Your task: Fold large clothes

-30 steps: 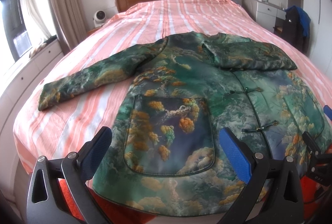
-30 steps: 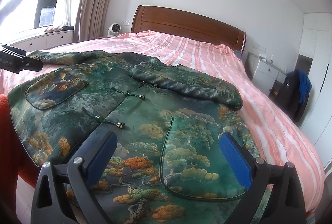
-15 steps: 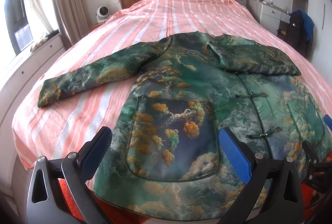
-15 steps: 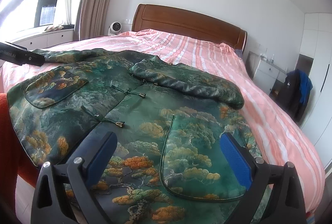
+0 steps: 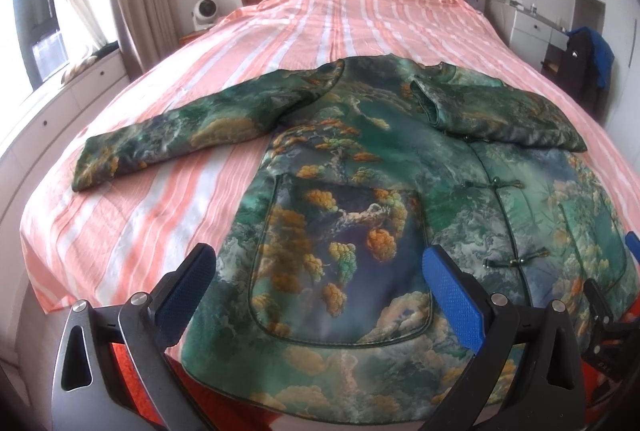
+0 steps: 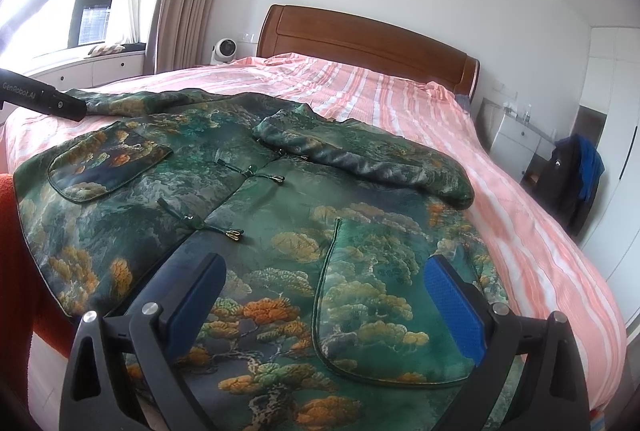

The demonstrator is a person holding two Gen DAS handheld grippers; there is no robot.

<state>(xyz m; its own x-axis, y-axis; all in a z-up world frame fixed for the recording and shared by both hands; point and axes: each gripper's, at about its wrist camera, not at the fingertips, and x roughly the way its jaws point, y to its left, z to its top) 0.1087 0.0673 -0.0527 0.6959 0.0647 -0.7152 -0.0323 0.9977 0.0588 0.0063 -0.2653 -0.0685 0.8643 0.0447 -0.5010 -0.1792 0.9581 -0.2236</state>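
Both the left claw (image 5: 320,287) and the right claw (image 6: 324,295) are wide open and empty. Ahead of them, the green brocade jacket (image 5: 380,199) lies flat on the striped bed (image 5: 340,27).

One jacket (image 5: 360,167) lies on one bed (image 5: 320,27). It has two patch pockets (image 5: 340,263) and two grippers (image 5: 320,291) over it.

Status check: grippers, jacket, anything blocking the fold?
Left gripper and right gripper both open, empty, above hem. Jacket flat on bed; one sleeve outstretched, other folded across. Nothing blocking.
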